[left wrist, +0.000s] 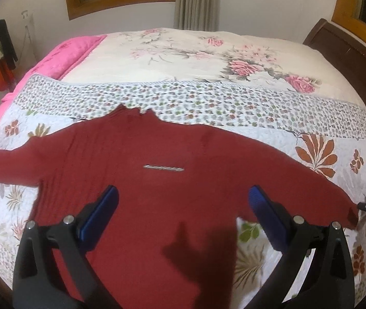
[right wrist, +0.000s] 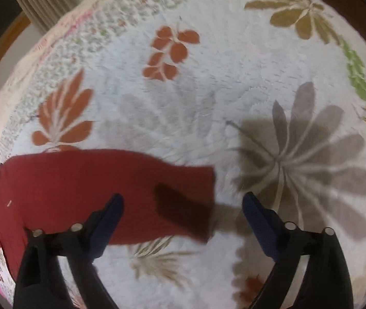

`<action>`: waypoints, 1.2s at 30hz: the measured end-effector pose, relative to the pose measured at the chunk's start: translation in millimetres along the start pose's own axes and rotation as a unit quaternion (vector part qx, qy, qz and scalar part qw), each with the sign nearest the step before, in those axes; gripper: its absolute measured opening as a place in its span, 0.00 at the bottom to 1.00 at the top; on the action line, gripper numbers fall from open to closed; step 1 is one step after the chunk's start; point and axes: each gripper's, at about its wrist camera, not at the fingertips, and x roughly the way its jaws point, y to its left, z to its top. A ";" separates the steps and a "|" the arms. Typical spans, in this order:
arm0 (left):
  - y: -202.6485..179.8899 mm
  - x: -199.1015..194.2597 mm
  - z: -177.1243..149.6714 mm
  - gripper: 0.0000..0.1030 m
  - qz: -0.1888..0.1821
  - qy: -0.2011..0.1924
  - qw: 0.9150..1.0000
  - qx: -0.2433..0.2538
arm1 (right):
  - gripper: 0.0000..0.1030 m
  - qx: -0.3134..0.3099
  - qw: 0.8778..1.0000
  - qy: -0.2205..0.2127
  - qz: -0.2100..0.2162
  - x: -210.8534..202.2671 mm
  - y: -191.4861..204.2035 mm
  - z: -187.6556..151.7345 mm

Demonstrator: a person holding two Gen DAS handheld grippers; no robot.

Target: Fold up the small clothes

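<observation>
My right hand-held gripper (right wrist: pixel 183 206) is spread above the sleeve cuff (right wrist: pixel 196 180) of the red sweater (left wrist: pixel 157 180); I should pinch the cuff edge cleanly. My left hand-held gripper (left wrist: pixel 183 200) is spread too.

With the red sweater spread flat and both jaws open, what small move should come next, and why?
Probably lower the right gripper onto the sleeve cuff and close on it. The red sweater lies flat on the quilt with both sleeves spread, nothing is held, and that cuff sits between the right jaws, ready to fold inward.
</observation>
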 end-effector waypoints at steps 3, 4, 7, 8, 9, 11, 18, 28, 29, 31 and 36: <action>-16.1 13.2 4.3 0.97 0.005 0.003 1.000 0.005 | 0.78 -0.002 1.000 0.017 0.012 15.4 -9.3 7.6; -21.6 16.7 5.3 0.97 0.007 0.004 1.000 0.008 | 0.75 -0.005 1.000 0.023 0.008 20.4 -10.5 8.6; -30.1 23.1 7.8 0.97 0.013 0.006 1.000 0.016 | 0.61 -0.036 0.999 0.023 -0.013 26.8 -7.4 8.3; -30.2 23.1 8.8 0.97 0.013 0.006 1.000 0.017 | 0.48 -0.049 0.998 0.021 -0.021 26.7 -5.2 7.2; -30.7 23.8 9.1 0.97 0.013 0.005 1.000 0.019 | 0.39 -0.067 0.997 0.019 -0.019 25.8 -2.2 5.8; -29.8 26.7 8.9 0.97 0.017 0.006 1.000 0.022 | 0.13 -0.075 0.997 0.030 0.004 25.6 1.6 4.5; 5.2 35.8 7.9 0.97 0.035 0.016 0.999 0.011 | 0.09 -0.087 0.993 0.011 0.077 -11.5 44.5 0.9; 108.1 43.5 0.6 0.97 0.073 0.031 0.996 -0.038 | 0.09 -0.203 0.958 -0.002 0.200 -53.2 244.3 -17.2; 117.9 42.8 -0.8 0.97 0.075 0.032 0.996 -0.040 | 0.09 -0.210 0.955 0.001 0.211 -54.6 263.1 -18.3; 133.3 42.1 -2.0 0.97 0.079 0.033 0.995 -0.045 | 0.09 -0.239 0.942 0.009 0.234 -52.9 317.5 -30.3; 180.1 40.8 -10.5 0.97 0.083 0.041 0.993 -0.068 | 0.09 -0.288 0.927 0.035 0.237 -28.9 407.1 -67.4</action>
